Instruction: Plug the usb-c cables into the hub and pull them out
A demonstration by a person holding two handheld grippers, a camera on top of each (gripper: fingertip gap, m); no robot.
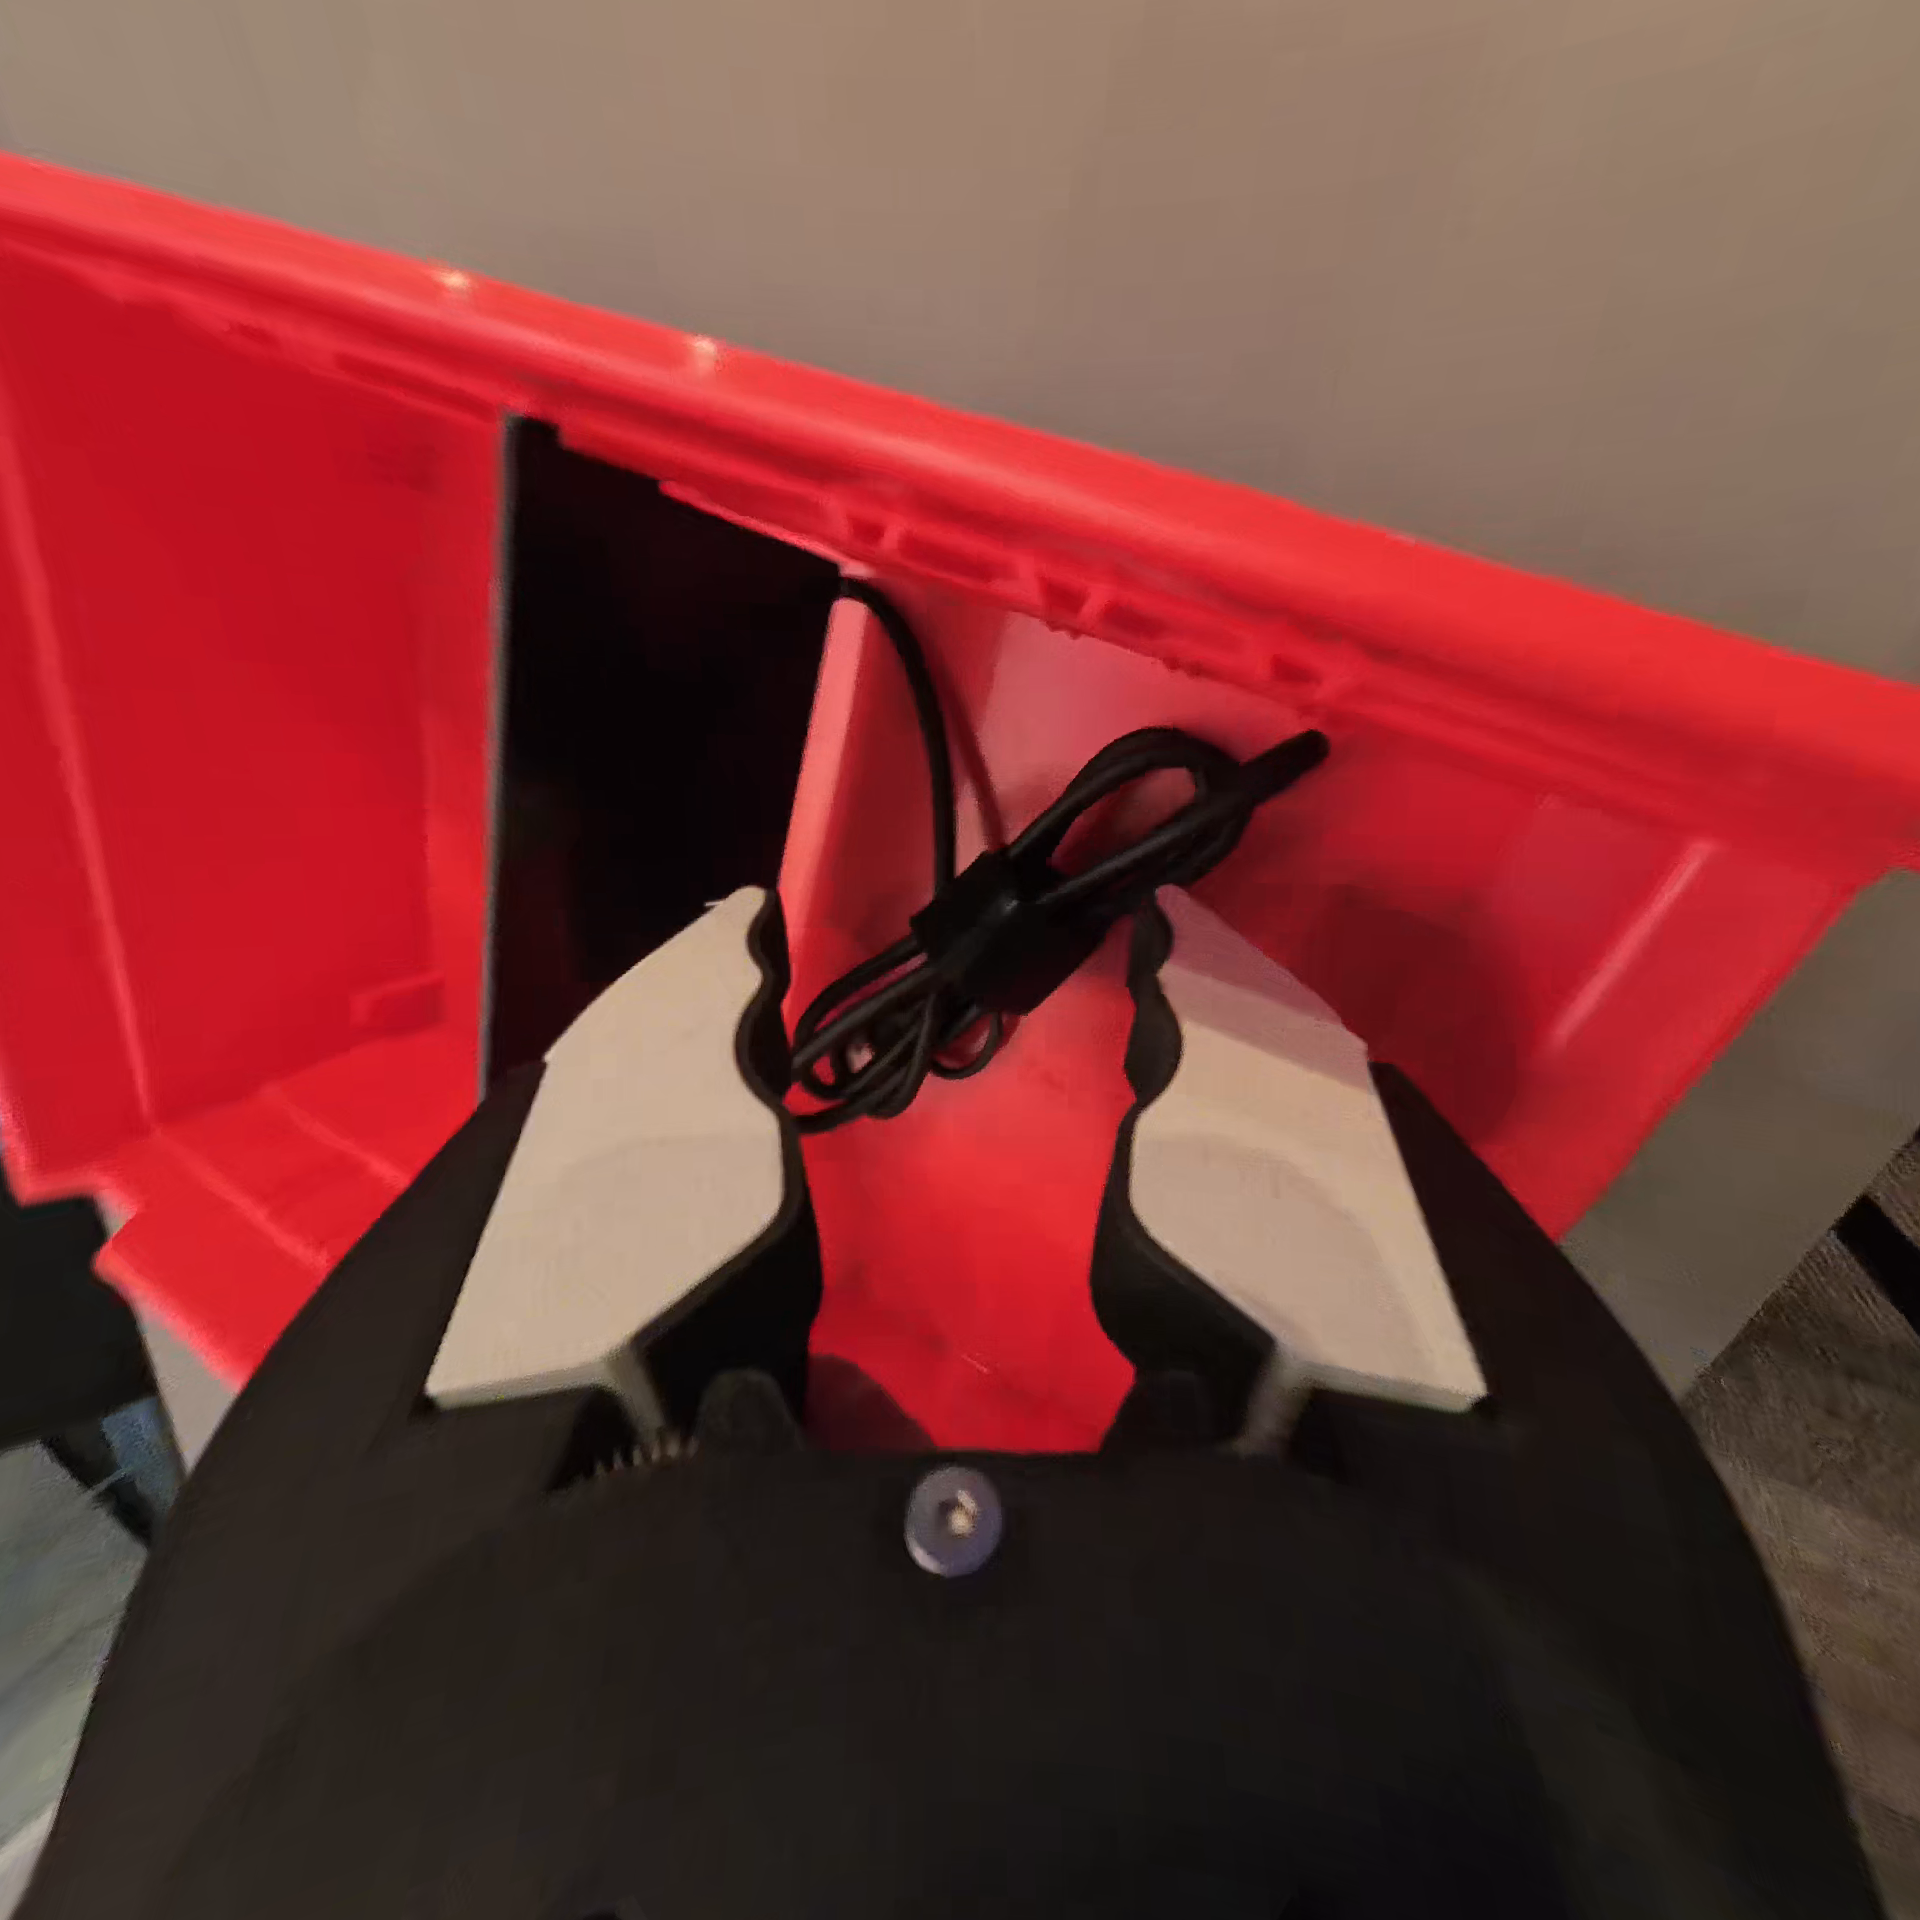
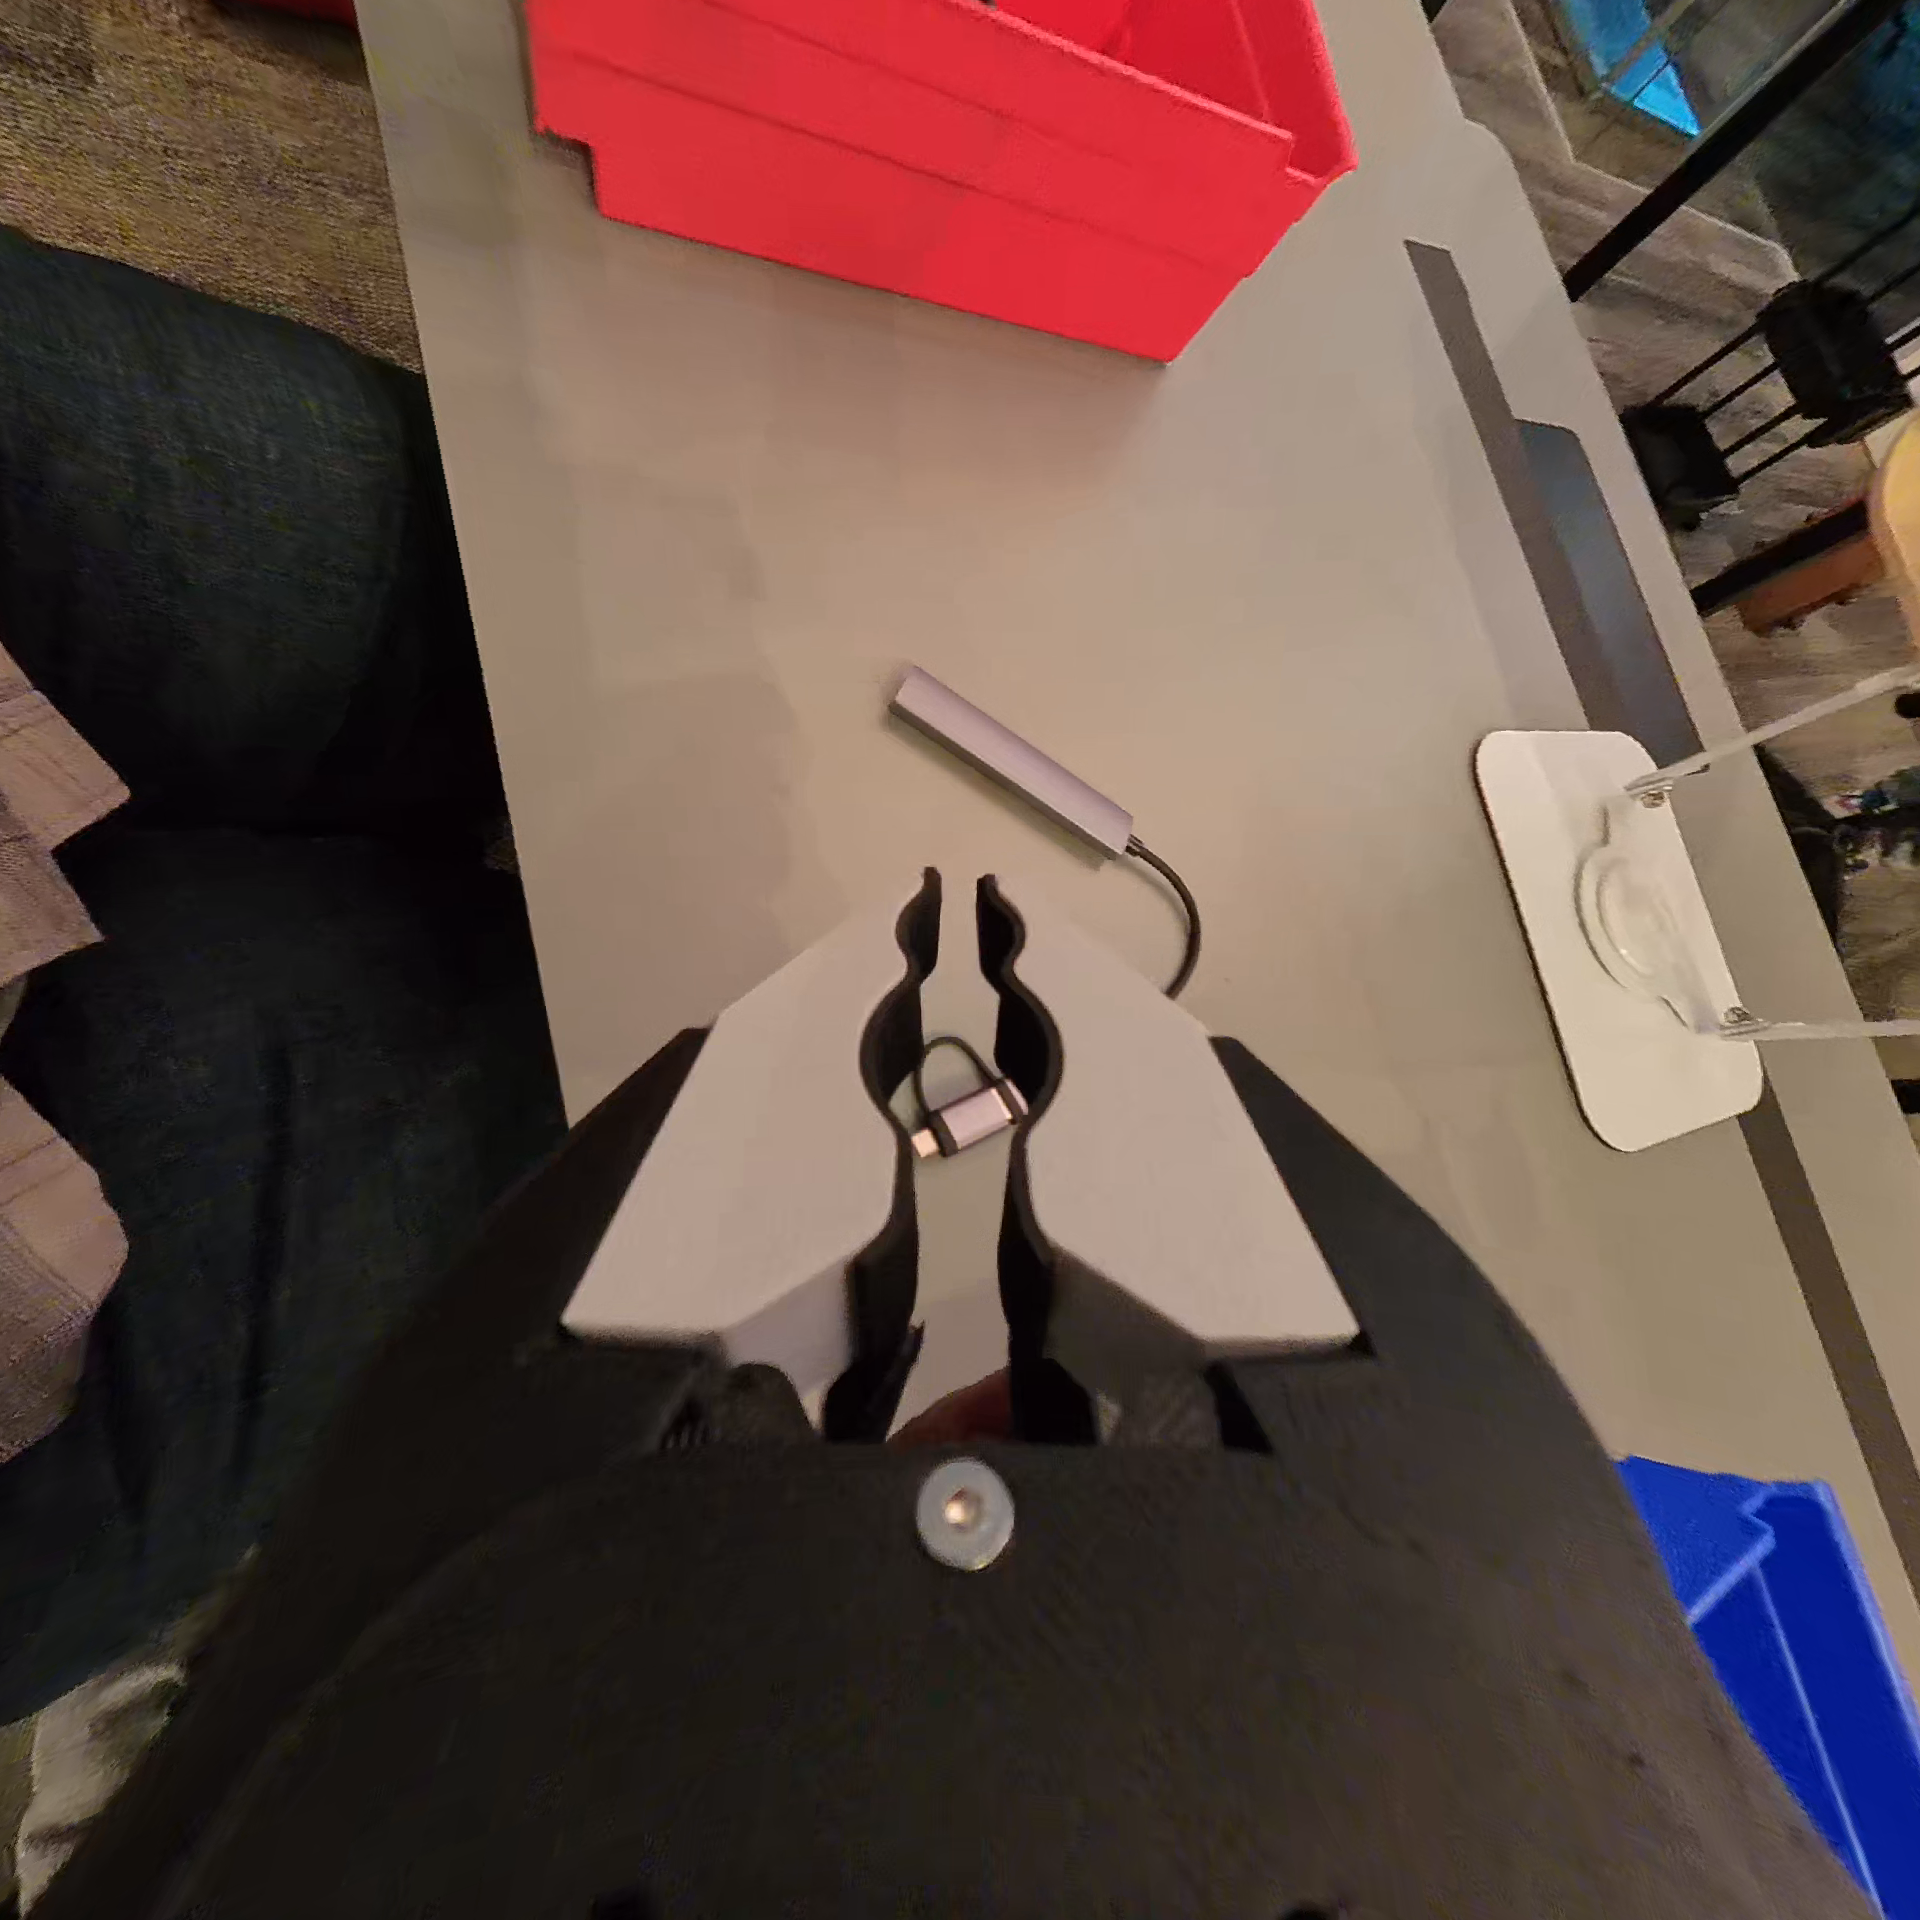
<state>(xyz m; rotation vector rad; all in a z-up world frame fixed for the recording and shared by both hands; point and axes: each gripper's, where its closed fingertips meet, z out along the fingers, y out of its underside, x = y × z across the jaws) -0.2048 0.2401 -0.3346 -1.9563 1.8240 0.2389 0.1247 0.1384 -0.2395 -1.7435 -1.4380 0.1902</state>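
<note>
Cable bundle [image 1: 977,935] btwn spread left tongs [image 1: 961,914], inside red bin [image 1: 260,727].

A grey table [image 2: 831,540] stands on mottled carpet [image 2: 187,156] (warm, dim light).

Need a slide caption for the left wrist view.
Open left gripper reaches into red bin toward bundled black cable.

**Materials and surface finish**

The red bin [image 1: 260,727] is moulded in glossy plastic. The hub [image 2: 1013,777] is cased in matt, brushed-looking grey metal. The table [image 2: 831,540] is finished smooth and matt grey. A clear acrylic stand [image 2: 1662,894] is seen gleaming.
</note>
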